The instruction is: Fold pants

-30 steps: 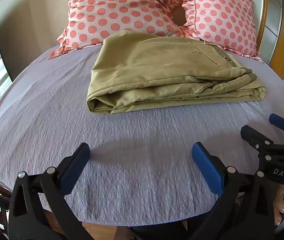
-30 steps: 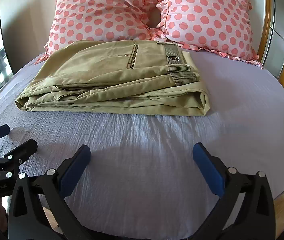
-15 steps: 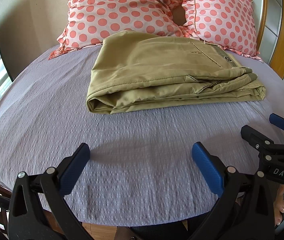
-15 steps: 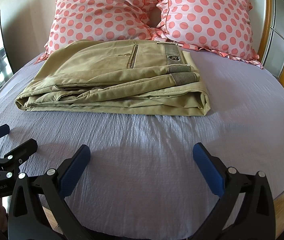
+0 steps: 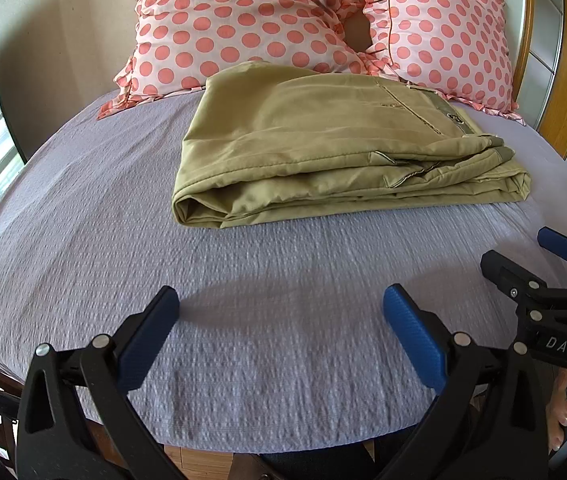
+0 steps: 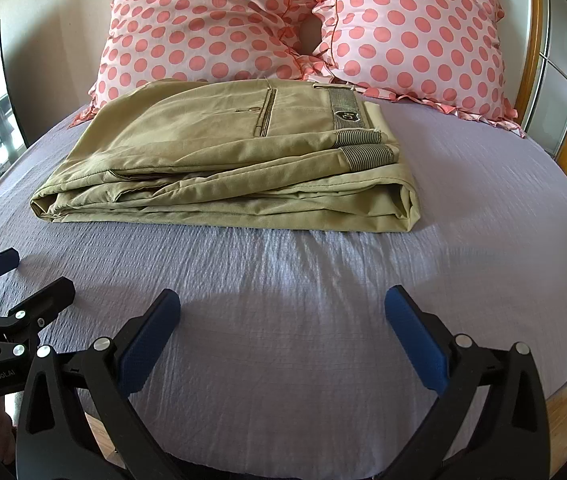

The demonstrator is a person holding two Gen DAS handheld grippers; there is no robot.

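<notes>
Khaki pants [image 5: 323, 152] lie folded in a flat rectangular stack on the lilac bed sheet [image 5: 83, 240], just in front of the pillows; they also show in the right wrist view [image 6: 223, 168], waistband at the right. My left gripper [image 5: 281, 320] is open and empty, low over the sheet near the bed's front edge, well short of the pants. My right gripper [image 6: 283, 320] is open and empty, likewise near the front edge. Each gripper shows in the other's view: the right gripper [image 5: 539, 264] at the right, the left gripper [image 6: 23, 276] at the left.
Two pink polka-dot pillows [image 5: 243, 20] [image 6: 411, 32] lean against the wall behind the pants. A wooden headboard frame [image 6: 539, 80] stands at the right. The bed's front edge [image 5: 283, 444] drops to a wooden floor below the grippers.
</notes>
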